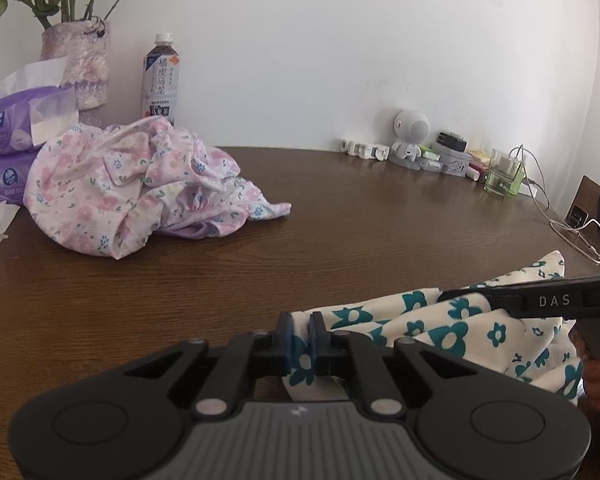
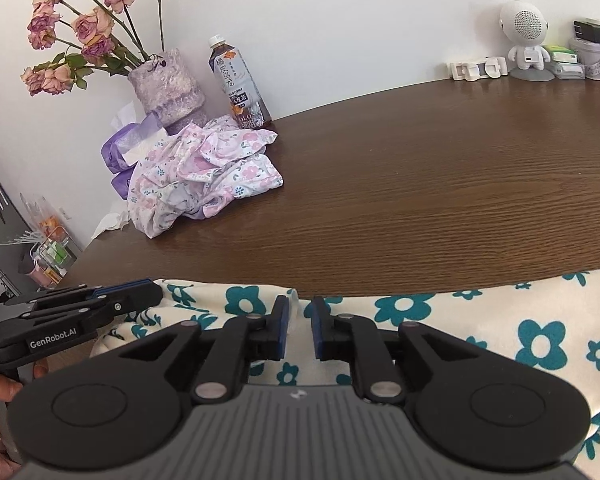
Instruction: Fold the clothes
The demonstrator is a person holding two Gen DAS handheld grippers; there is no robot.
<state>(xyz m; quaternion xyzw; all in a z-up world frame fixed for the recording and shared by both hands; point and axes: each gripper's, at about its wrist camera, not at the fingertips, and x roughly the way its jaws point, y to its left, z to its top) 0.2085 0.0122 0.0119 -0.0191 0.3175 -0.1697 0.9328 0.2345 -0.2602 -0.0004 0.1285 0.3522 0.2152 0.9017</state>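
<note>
Soft, even daylight fills both views, bright on the white wall [image 1: 340, 40] and leaving only faint shadows. A pale sheen lies across the brown wooden table [image 2: 440, 184]. Fisheye distortion bows the table's edge and darkens the frame corners. Focus is fairly sharp, slightly soft toward the edges.
</note>
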